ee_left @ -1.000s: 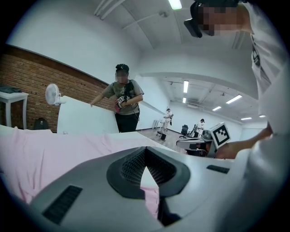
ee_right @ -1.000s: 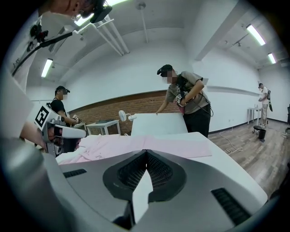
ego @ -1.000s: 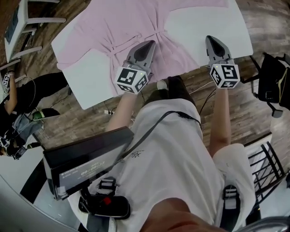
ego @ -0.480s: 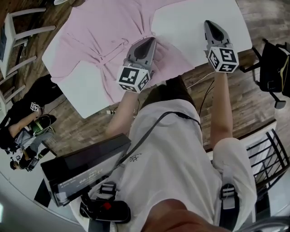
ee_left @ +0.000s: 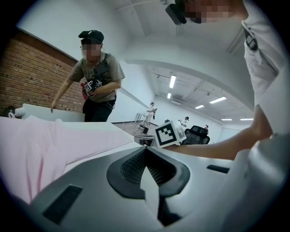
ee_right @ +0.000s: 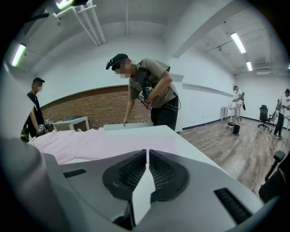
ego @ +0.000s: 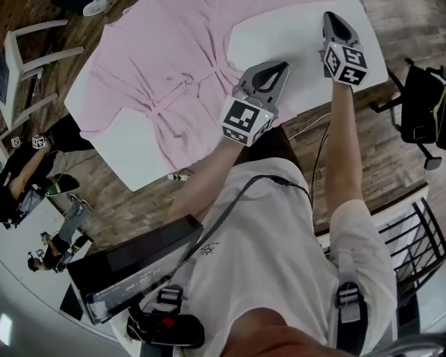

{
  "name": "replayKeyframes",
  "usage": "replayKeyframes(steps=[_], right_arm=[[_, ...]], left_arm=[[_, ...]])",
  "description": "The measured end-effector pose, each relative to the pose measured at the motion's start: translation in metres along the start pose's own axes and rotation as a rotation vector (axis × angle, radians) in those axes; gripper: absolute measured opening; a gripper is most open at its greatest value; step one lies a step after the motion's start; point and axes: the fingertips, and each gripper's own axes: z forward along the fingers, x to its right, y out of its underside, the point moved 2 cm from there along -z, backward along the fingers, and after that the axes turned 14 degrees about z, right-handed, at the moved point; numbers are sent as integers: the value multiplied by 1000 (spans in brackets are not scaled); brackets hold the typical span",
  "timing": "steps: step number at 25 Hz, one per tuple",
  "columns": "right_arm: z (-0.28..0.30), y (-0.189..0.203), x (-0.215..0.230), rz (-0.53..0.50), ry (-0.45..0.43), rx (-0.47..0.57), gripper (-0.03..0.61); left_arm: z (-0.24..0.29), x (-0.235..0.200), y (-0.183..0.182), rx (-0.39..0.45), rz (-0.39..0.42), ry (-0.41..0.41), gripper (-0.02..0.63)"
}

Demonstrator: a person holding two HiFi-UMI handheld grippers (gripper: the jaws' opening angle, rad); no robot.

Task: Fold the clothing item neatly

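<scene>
One pink garment (ego: 167, 63) lies spread on the white table (ego: 286, 31). Its top is cut off by the head view's upper edge, and its waist is bunched into creases. Two grippers are over the table's bare right part: the left gripper (ego: 282, 66) near the front edge, the right gripper (ego: 329, 15) toward the right corner. Both are clenched on nothing. Whether either touches the table cannot be told.
</scene>
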Motion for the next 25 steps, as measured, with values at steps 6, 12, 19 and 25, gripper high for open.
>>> replayKeyframes(steps=[6,12,19,25], right_arm=[[24,-4,37,29,90,-22,56],[47,-7,63,44,146,-63,115],[69,-7,82,17,205,-134,132],[75,2,86,-1,267,-202,132]], left_arm=[[23,16,0,-16,-3,39,2],[30,18,-2,-24,-6,44,2],[31,11,-2,-29,-13,32,2],[29,1,0,-32,-20,10,2]])
